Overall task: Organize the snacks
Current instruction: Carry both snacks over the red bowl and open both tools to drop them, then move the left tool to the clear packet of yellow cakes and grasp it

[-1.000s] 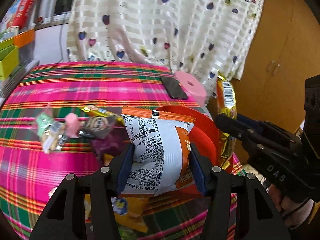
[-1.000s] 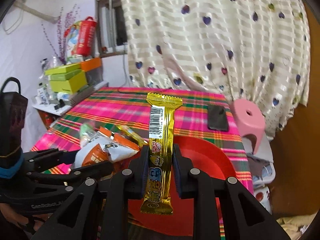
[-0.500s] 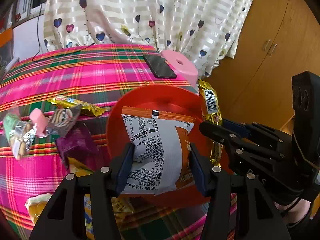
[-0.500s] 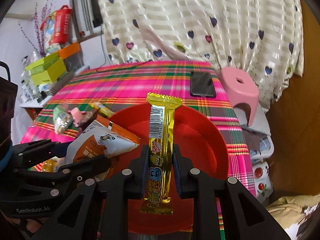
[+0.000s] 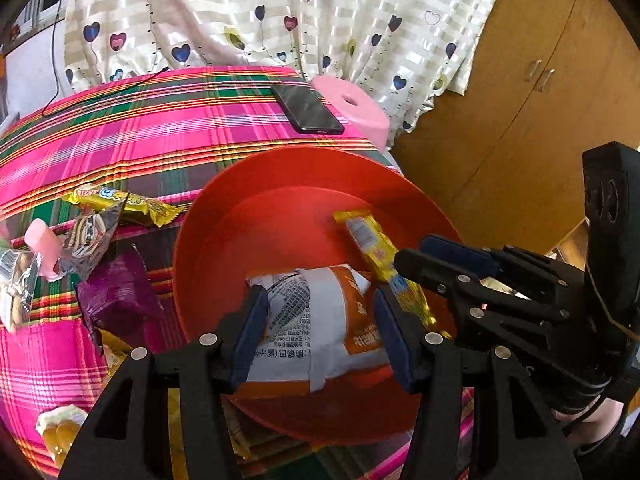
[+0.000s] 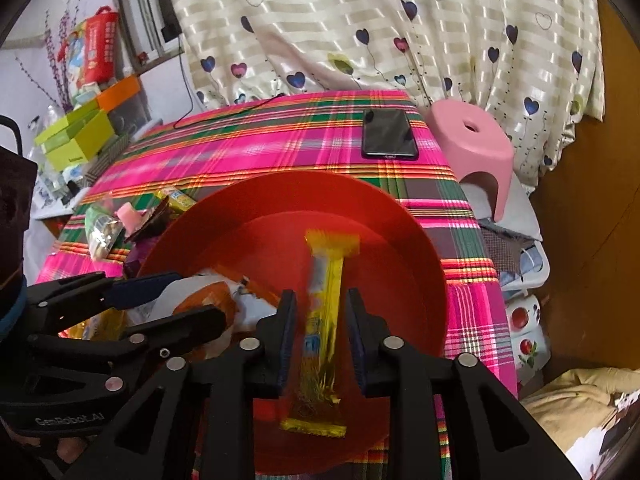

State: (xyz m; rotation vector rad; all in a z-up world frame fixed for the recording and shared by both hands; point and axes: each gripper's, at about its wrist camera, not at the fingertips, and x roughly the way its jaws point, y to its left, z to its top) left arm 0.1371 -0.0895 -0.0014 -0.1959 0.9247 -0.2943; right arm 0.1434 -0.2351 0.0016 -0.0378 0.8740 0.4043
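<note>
A red bowl (image 5: 296,176) (image 6: 400,232) sits at the right edge of the plaid table. My left gripper (image 5: 318,312) stands open over it; the white-and-orange snack bag (image 5: 320,320) lies in the bowl between its fingers, a gap showing on each side. The bag also shows in the right wrist view (image 6: 208,300). My right gripper (image 6: 322,316) is open, and the yellow bar (image 6: 324,320) is blurred and loose between its fingers, falling into the bowl. In the left wrist view the bar (image 5: 372,244) lies beside the bag.
Loose snacks lie left of the bowl: a yellow bar (image 5: 120,200), a purple packet (image 5: 112,296), a pink candy (image 5: 42,244). A black phone (image 5: 306,110) lies at the table's far end. A pink stool (image 6: 472,140) stands beyond the table's edge.
Both grippers moved down over the bowl and opened. The bag and the yellow bar have dropped from their grips into the bowl.
</note>
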